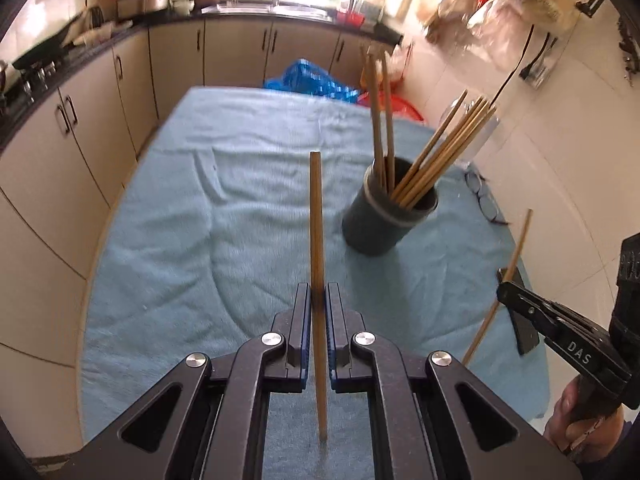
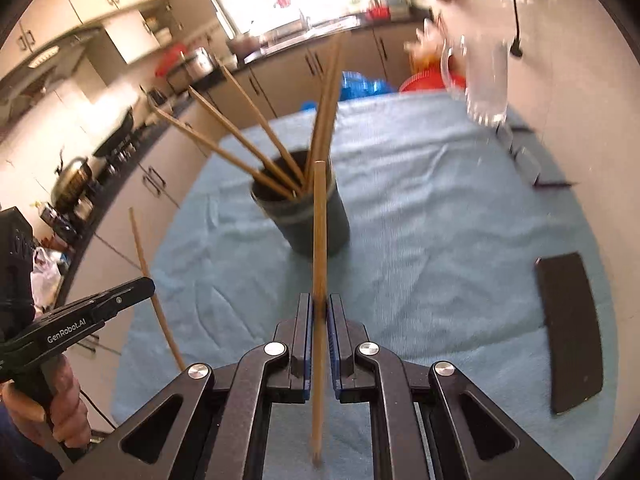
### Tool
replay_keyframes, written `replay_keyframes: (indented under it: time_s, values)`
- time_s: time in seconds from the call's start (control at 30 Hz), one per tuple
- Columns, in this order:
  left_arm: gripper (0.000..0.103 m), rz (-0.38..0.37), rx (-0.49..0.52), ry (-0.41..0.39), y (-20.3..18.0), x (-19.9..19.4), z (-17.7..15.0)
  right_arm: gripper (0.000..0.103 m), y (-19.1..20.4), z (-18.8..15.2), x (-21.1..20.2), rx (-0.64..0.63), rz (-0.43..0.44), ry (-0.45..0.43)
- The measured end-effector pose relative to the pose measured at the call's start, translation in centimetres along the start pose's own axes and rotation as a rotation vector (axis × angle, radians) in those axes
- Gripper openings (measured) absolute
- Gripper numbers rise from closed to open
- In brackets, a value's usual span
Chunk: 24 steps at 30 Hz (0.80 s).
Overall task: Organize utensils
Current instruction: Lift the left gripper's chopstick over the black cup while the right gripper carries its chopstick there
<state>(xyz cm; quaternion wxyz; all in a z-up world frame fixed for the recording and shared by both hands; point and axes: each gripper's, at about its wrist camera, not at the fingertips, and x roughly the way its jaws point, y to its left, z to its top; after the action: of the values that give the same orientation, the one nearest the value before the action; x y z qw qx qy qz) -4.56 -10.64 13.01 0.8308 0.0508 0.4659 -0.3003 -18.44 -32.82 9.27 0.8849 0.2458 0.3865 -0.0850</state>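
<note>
Left gripper [image 1: 318, 300]: closed on one chopstick [image 1: 317, 240], held above the blue cloth [image 1: 180, 240].
Right gripper [image 2: 319, 312]: clamped on another chopstick [image 2: 320, 260].
Cup [image 1: 384, 216]: on the cloth, filled with chopsticks.
Left view only: spectacles [image 1: 484, 196].
Right view only: black case [image 2: 572, 332].

Chopsticks [image 1: 434, 156]: tan wood. Holder cup [image 1: 380, 220]: dark grey, pale band below rim. Table cloth [image 1: 240, 208]: plain light blue. Grippers [image 1: 318, 304] [image 2: 319, 312]: black, blue pads. Flat case [image 2: 570, 332], right edge: black.
</note>
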Motion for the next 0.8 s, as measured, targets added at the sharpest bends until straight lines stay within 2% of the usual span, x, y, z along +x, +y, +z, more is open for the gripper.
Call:
replay_keyframes:
  time_s: [0.2, 0.8]
  values:
    - [0.006, 0.009, 0.013, -0.039, -0.8, -0.7, 0.9, 0.008, 1.0, 0.4, -2.0, -0.004, 0.019, -0.071]
    - [0.006, 0.008, 0.037, -0.086, -1.6, -1.8, 1.7, 0.008, 0.9, 1.1, -3.7, 0.007, 0.027, -0.118]
